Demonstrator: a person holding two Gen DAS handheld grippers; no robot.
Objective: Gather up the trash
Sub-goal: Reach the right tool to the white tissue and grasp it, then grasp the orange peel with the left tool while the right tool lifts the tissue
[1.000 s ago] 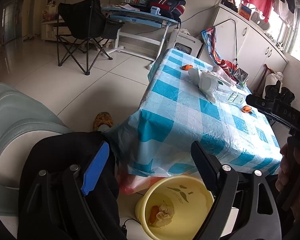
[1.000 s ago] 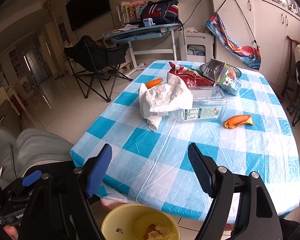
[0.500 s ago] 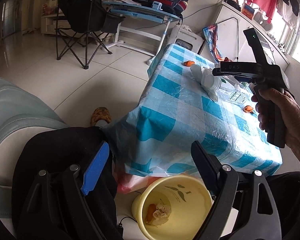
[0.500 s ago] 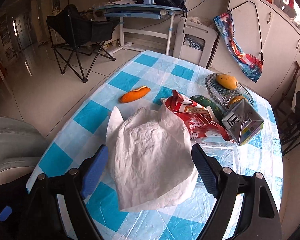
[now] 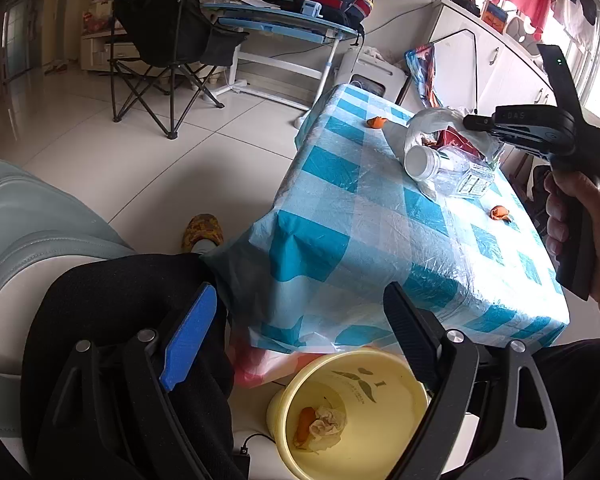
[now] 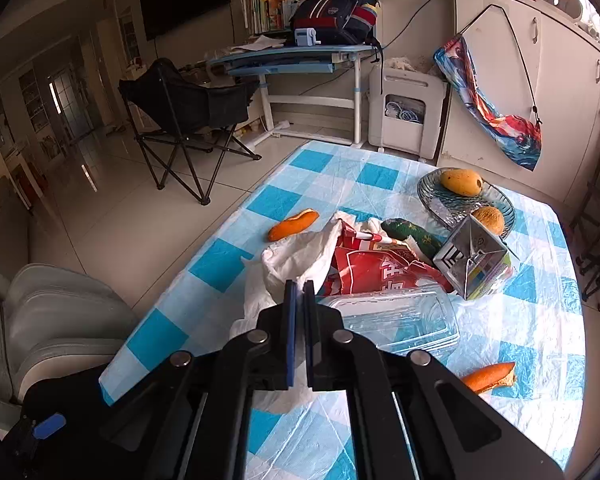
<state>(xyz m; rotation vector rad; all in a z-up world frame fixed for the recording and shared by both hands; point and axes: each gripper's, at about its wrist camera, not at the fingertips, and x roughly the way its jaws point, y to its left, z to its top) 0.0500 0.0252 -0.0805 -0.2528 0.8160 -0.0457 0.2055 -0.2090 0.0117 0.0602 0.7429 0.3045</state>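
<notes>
My right gripper [image 6: 299,286] is shut on the white paper sheet [image 6: 300,256] and lifts its edge off the red snack bag [image 6: 376,270] on the checked table [image 6: 220,264]. In the left wrist view the right gripper [image 5: 476,122] hangs over the paper [image 5: 432,120]. My left gripper [image 5: 300,320] is open and empty, low over the yellow bin [image 5: 380,384], which holds orange peel and crumpled tissue. Two orange peels [image 6: 294,224] [image 6: 488,376] lie on the table.
A clear plastic box [image 6: 396,316], a grey carton [image 6: 474,262] and a glass fruit bowl [image 6: 464,200] crowd the table's far right. A folding chair [image 6: 184,108] and a desk [image 6: 296,60] stand behind. A grey sofa [image 5: 28,232] is on my left.
My right gripper moved forward over the table, closed on the white paper and raised its edge, uncovering the red bag. My left gripper stayed open over the bin.
</notes>
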